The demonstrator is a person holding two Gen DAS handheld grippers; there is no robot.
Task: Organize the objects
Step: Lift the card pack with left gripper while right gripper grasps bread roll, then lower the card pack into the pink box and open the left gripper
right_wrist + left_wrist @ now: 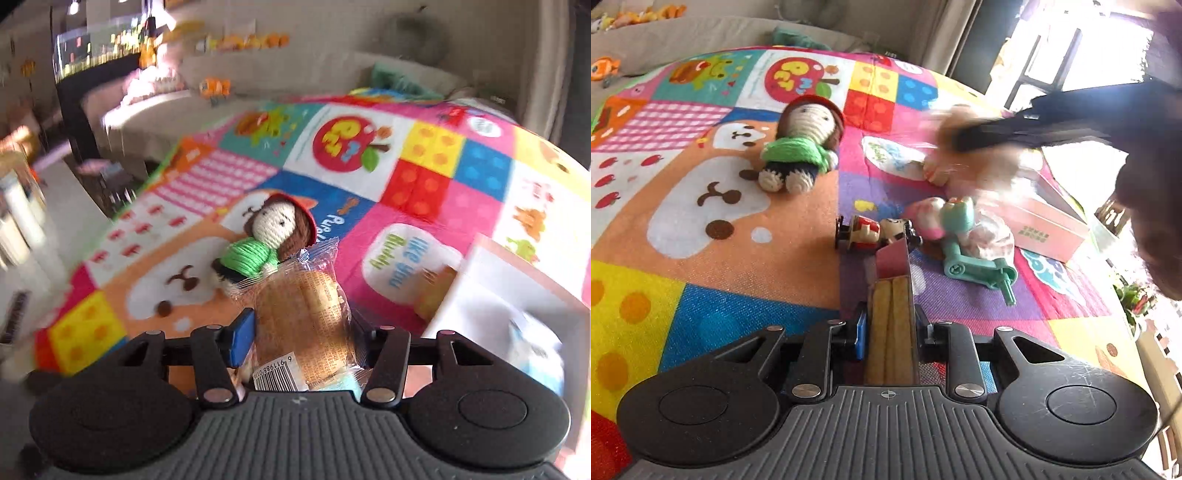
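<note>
Toys and snacks lie scattered on a bright patchwork play mat (701, 206) of woven fabric printed with cartoon squares. In the left wrist view, the left gripper (891, 288) is clamped on a flat packet of tan wafer sticks (892, 328), which stand lengthwise between its jaws, with a pink flap at the far end. Just past it lies a small glossy toy figure on black wheels (875, 230). Beside that is a mint-green plastic scooter toy (979, 266) carrying a round pink doll. A crocheted yarn doll (801, 147) with brown hair and a green scarf lies on its back farther off. A pink cardboard box (1049, 225) sits to the right, and the right gripper (960, 136) is a dark blur above it.

In the right wrist view, the right gripper (306, 295) is closed on a crinkly clear-wrapped biscuit pack (303, 314), barcode nearest the camera. The box's white interior shows at right.
</note>
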